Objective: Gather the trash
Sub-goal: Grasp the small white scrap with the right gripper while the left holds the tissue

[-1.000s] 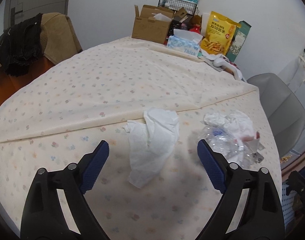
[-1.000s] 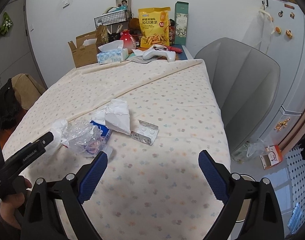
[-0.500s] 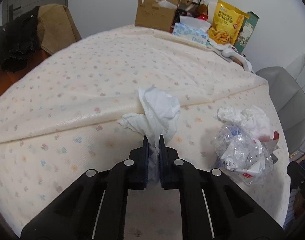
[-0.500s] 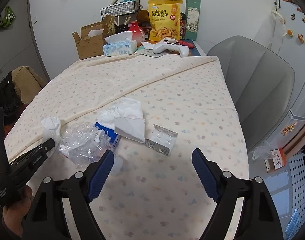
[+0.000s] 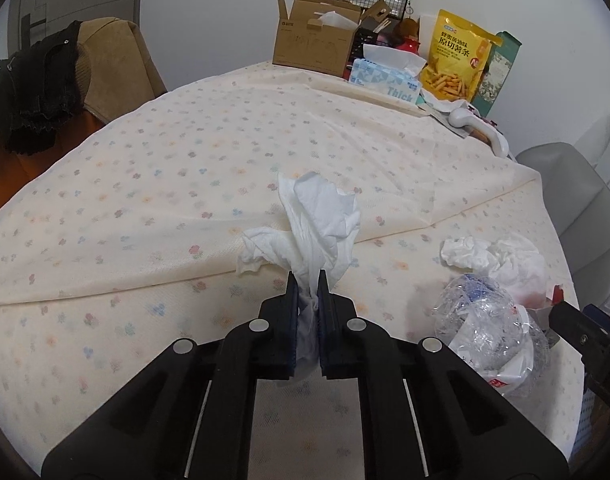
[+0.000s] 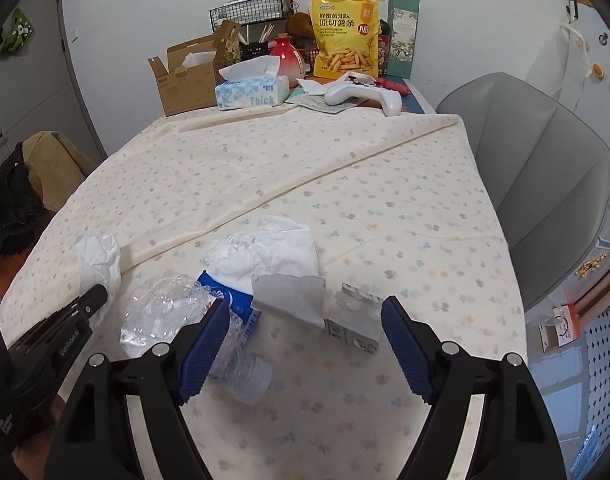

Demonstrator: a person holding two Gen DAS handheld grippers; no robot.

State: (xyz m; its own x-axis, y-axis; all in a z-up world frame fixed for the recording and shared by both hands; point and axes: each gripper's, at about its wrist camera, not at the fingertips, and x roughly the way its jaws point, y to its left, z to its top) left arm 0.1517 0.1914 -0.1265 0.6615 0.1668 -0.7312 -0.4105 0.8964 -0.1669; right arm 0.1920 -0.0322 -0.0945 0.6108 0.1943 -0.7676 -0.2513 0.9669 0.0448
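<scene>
My left gripper (image 5: 306,280) is shut on a white crumpled tissue (image 5: 317,216) and holds it just above the flowered tablecloth (image 5: 165,184). The tissue also shows in the right wrist view (image 6: 99,258). My right gripper (image 6: 305,320) is open, its jaws either side of a trash pile: a crushed clear plastic bottle (image 6: 173,316) with a blue label, crumpled white tissues (image 6: 281,256) and an empty pill blister pack (image 6: 355,316). The same pile shows in the left wrist view, bottle (image 5: 485,320) in front and tissues (image 5: 501,256) behind.
At the table's far end stand a cardboard box (image 6: 185,80), a tissue box (image 6: 251,92), a yellow snack bag (image 6: 347,36), a green carton (image 6: 403,30), a wire basket (image 6: 249,8) and a white game controller (image 6: 365,90). A grey chair (image 6: 545,184) is at the right, a brown chair with dark clothes (image 5: 65,72) at the left.
My left gripper closed on the white tissue and lifted it slightly off the cloth. My right gripper moved forward and down, closer to the bottle-and-tissue pile, still open.
</scene>
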